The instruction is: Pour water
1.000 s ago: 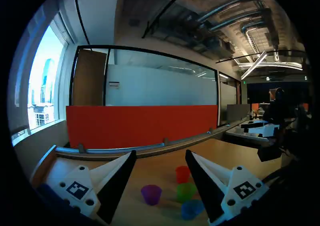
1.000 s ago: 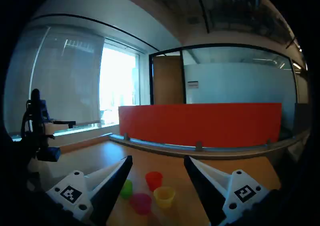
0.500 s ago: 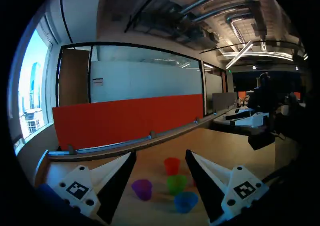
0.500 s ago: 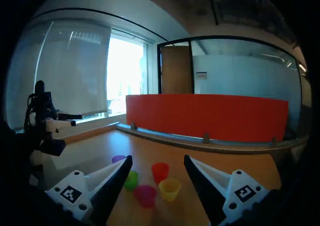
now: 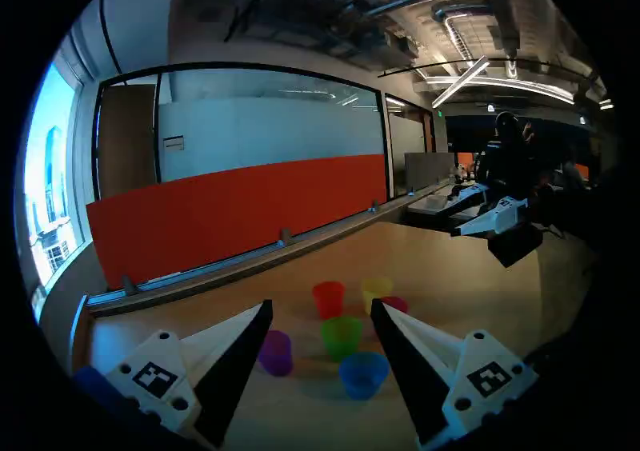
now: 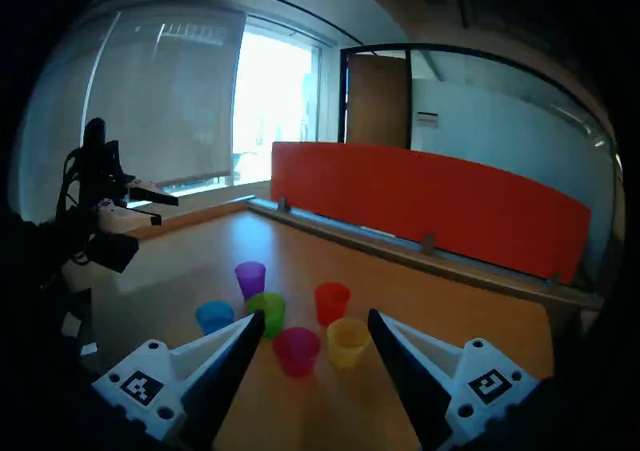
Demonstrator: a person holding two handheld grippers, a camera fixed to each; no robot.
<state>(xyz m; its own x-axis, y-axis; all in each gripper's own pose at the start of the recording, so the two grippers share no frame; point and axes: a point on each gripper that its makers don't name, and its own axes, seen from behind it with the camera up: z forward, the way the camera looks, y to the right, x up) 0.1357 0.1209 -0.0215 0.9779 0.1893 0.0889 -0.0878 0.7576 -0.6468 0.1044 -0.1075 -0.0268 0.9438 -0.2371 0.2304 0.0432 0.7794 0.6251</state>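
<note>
Several small plastic cups stand close together on the wooden table [image 6: 448, 347]. The left gripper view has a red cup [image 5: 328, 298], yellow cup [image 5: 376, 290], pink cup [image 5: 394, 305], green cup [image 5: 342, 337], blue cup [image 5: 362, 373] and purple cup [image 5: 277, 352]. My left gripper [image 5: 321, 304] hovers open just short of them, holding nothing. From the other side I see the purple cup [image 6: 250, 277], blue cup [image 6: 214, 317], green cup [image 6: 268, 312], red cup [image 6: 331, 302], pink cup [image 6: 296, 350] and yellow cup [image 6: 348, 342]. My right gripper [image 6: 314, 316] is open and holds nothing.
An orange partition [image 5: 240, 203] on a metal rail runs along the table's far edge. The right gripper [image 5: 492, 217] shows far off in the left gripper view, and the left gripper [image 6: 120, 211] far off in the right gripper view. A bright window [image 6: 276, 107] lies beyond. A person [image 5: 506, 151] sits at a distant desk.
Both views have tipped downward and swung, so the cups have risen in each image and more of them show. Both grippers stay open.
</note>
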